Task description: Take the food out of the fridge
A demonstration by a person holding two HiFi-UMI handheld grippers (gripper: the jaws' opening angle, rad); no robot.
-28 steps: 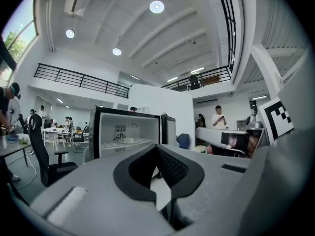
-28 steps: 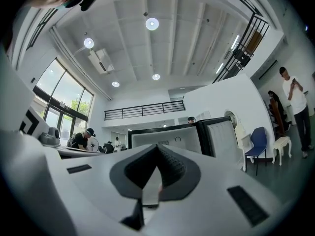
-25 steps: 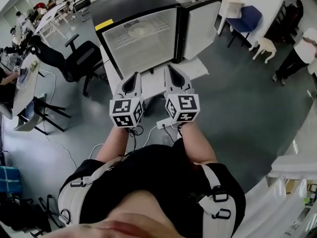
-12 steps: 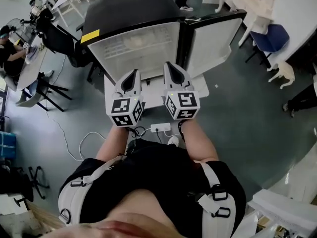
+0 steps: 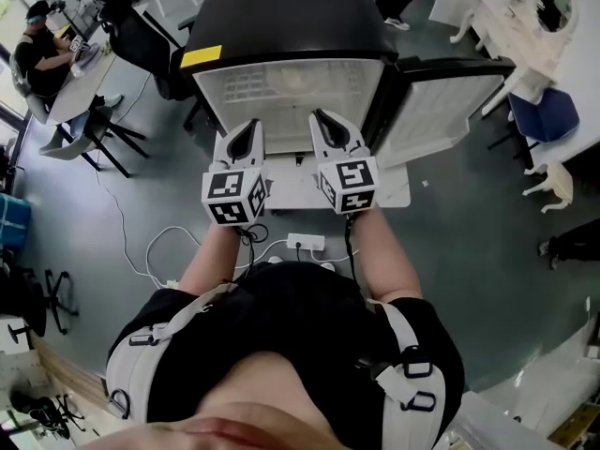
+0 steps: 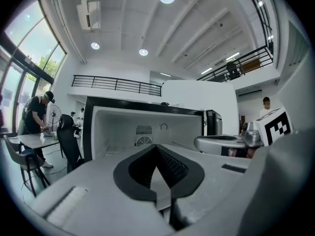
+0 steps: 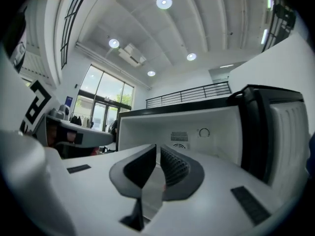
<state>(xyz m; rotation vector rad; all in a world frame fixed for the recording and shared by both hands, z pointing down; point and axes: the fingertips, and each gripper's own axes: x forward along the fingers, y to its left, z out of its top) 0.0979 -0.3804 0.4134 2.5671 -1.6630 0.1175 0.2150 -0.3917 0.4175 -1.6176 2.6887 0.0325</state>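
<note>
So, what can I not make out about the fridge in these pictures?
- Shelf contents: the head view shows only a pale round blur, too small to name.
- Fridge lower inside: hidden behind the left gripper in the left gripper view, and behind the right gripper in the right gripper view.
- Door racks: head view, angle too steep.

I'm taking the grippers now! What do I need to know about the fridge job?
Left gripper: shut, empty, held in front of the fridge.
Right gripper: shut, empty, right beside it.
Fridge door: open, swung to the right.
Food: a pale round shape lies on the shelf inside, too blurry to name.
Done: door open.
To do: open a gripper, reach in, take the food out.
</note>
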